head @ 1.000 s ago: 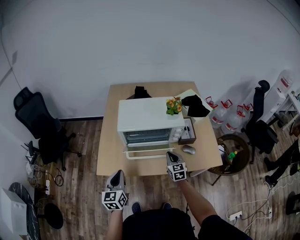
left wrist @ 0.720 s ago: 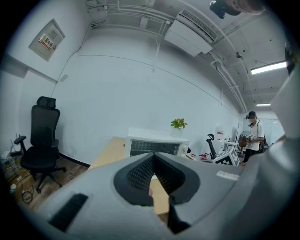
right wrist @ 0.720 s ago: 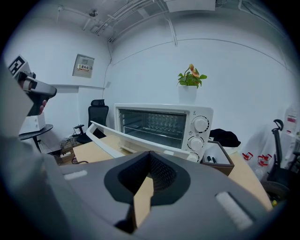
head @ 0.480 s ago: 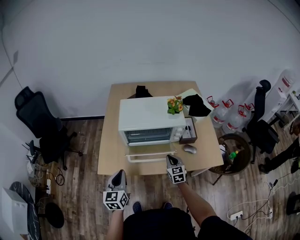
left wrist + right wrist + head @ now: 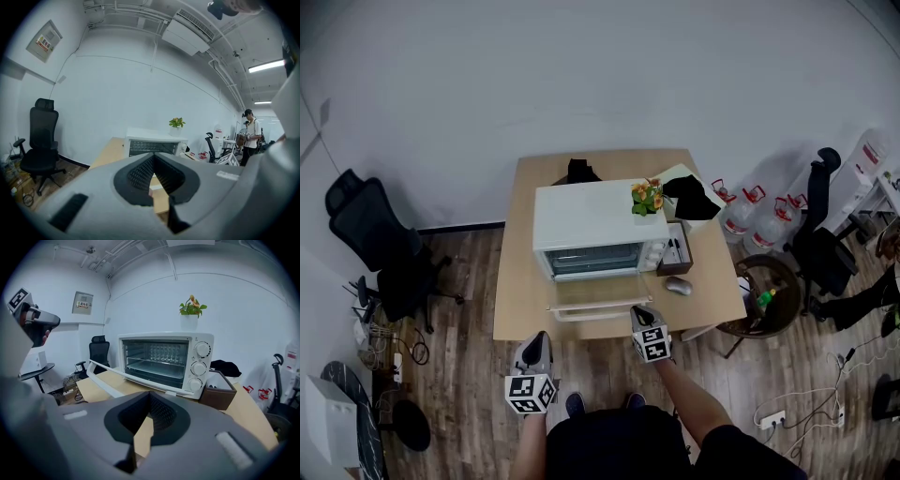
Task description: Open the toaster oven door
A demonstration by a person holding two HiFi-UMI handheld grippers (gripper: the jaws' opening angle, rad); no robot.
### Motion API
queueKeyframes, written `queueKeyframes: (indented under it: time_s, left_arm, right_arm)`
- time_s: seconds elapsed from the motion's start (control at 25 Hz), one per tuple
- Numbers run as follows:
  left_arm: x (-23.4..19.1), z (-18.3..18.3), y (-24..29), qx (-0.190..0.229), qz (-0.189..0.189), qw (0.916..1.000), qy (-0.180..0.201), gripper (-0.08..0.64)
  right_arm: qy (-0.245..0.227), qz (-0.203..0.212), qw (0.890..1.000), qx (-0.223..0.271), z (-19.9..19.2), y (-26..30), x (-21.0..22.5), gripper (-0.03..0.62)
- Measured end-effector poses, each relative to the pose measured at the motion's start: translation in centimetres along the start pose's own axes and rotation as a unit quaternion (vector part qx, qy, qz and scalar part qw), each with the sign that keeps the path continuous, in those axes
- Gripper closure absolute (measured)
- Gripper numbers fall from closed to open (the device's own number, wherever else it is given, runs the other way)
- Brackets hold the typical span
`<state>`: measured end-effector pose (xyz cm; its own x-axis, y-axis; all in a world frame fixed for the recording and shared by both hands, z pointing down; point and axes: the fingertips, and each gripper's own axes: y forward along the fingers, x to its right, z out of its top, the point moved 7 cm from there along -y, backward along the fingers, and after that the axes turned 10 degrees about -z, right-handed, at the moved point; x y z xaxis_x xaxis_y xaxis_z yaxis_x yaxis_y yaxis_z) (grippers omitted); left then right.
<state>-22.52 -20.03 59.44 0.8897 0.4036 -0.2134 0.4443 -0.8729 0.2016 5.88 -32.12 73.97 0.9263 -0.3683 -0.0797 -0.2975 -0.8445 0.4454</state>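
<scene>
I find one toaster oven standing mid-desk. Its single door is swung down toward 6 o'clock with the cavity exposed, so I judge the task done. Two grippers, both clenched on nothing: the right hand-held gripper sits at the door's 5 o'clock corner, and the left hand-held gripper hangs off the desk at 7 o'clock, presumably clear of the door's swing.
</scene>
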Motion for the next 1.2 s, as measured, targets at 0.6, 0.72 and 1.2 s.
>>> queueKeyframes:
  time_s: [0.6, 0.72, 1.2]
  left_arm:
    - [-0.1, 0.1, -0.4, 0.001, 0.006, 1.0000, 0.003, 0.565]
    - [0.1, -0.1, -0.2, -0.003, 0.004, 1.0000, 0.004, 0.565]
    - [0.0, -0.3, -0.1, -0.008, -0.001, 1.0000, 0.003, 0.565]
  right_arm:
    - [0.025, 0.007, 0.997, -0.068, -5.7, 0.3, -0.5, 0.586]
    - [0.024, 0.011, 0.997, -0.070, -5.9, 0.3, -0.5, 0.586]
    - [0.044, 0.020, 0.994, -0.100, -7.6, 0.9, -1.0, 0.586]
